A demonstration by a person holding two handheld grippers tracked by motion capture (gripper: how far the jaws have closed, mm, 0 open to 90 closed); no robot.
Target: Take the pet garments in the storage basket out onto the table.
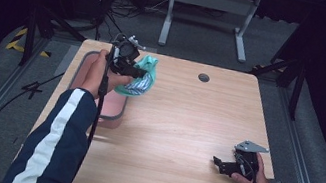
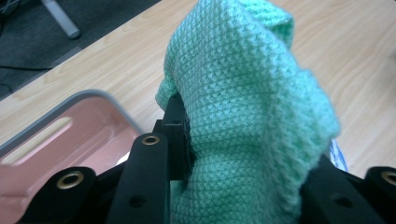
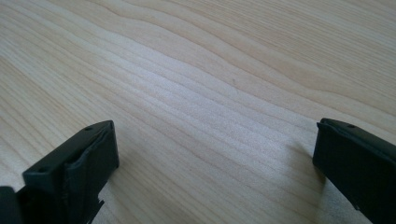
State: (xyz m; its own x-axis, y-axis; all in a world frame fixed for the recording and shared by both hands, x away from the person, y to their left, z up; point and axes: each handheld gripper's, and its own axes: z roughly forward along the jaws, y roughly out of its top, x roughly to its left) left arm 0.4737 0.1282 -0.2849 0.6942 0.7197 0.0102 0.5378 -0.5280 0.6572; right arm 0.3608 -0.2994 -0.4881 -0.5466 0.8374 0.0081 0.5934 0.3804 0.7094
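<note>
- While the person's left hand (image 1: 95, 70) reaches in at the upper left of the high view, the left gripper (image 1: 130, 68) is clamped on a mint-green waffle-knit cloth (image 1: 142, 78).
- The cloth hangs bunched from the jaws, lifted above the wooden table (image 1: 185, 126), just to the right of a pink tray with a grey rim (image 1: 114, 113) that sits along the table's left side.
- In the left gripper view the cloth (image 2: 243, 116) takes up the centre and right of the frame, pinched between the black jaws at the bottom; a blue-and-white striped patch peeks out at its lower right edge, and the pink tray (image 2: 70, 135) lies at the lower left.
- At the lower right of the high view, the right gripper (image 1: 225, 164) rests low over the table in the person's right hand (image 1: 256, 181), well apart from the cloth.
- In the right gripper view its two jaws stand wide apart with bare wood (image 3: 210, 93) between them, gripping nothing.
</note>
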